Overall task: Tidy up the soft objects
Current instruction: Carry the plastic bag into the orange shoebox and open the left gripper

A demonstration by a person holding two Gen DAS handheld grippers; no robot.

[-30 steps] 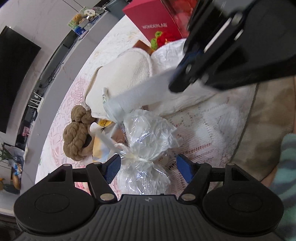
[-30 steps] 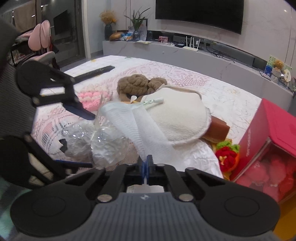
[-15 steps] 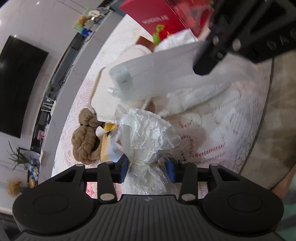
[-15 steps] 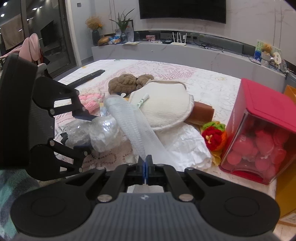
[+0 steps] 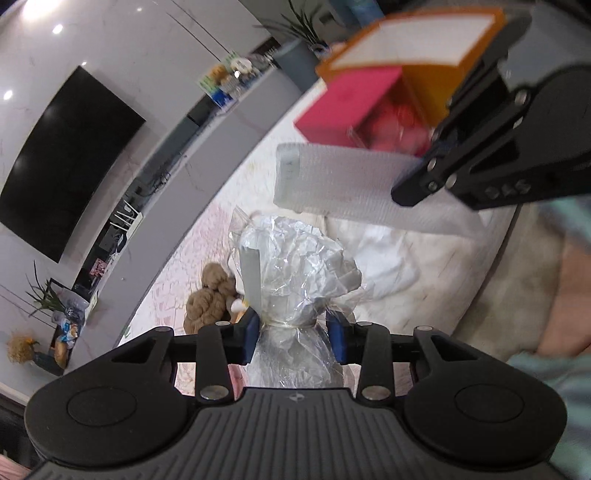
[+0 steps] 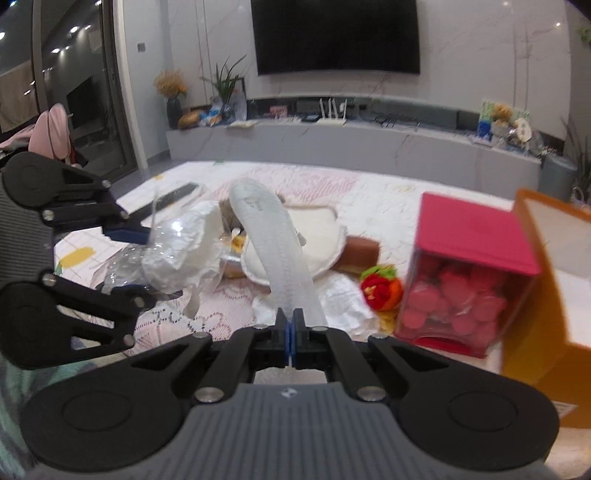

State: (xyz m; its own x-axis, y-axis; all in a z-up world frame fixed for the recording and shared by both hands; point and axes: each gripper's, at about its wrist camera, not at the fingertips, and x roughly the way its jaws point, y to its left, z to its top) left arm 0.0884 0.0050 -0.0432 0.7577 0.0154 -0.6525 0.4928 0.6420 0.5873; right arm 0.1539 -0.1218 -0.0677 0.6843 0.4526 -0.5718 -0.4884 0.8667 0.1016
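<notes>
A worktop (image 6: 369, 206) covered by a pale lace cloth with pink patterning is seen, with a dark screen (image 6: 336, 35) on the far wall. At the right edge an orange box (image 6: 546, 295) is found, and just left of it a clear container with a pink lid (image 6: 472, 273), filled with pink pieces. Near the middle a cream quilted pad (image 6: 317, 236) is laid over other items, with a brown plush (image 5: 207, 299) at its far left side and a red and green knitted toy (image 6: 380, 288) to its right on a white crumpled cloth (image 6: 343, 295).

A long white mesh sleeve (image 6: 273, 240) is pinched at one end by the right gripper (image 6: 290, 332), whose jaws are shut flat on it; the sleeve is held above the worktop, arching away towards the far side. A crumpled clear plastic bag (image 5: 291, 273) with white filling is clasped at its tied neck by the left gripper (image 5: 295, 332). Its jaws have just been closing and are now narrow, both pads pressed on the bag, which is held left of the sleeve, clear of the cloth.
</notes>
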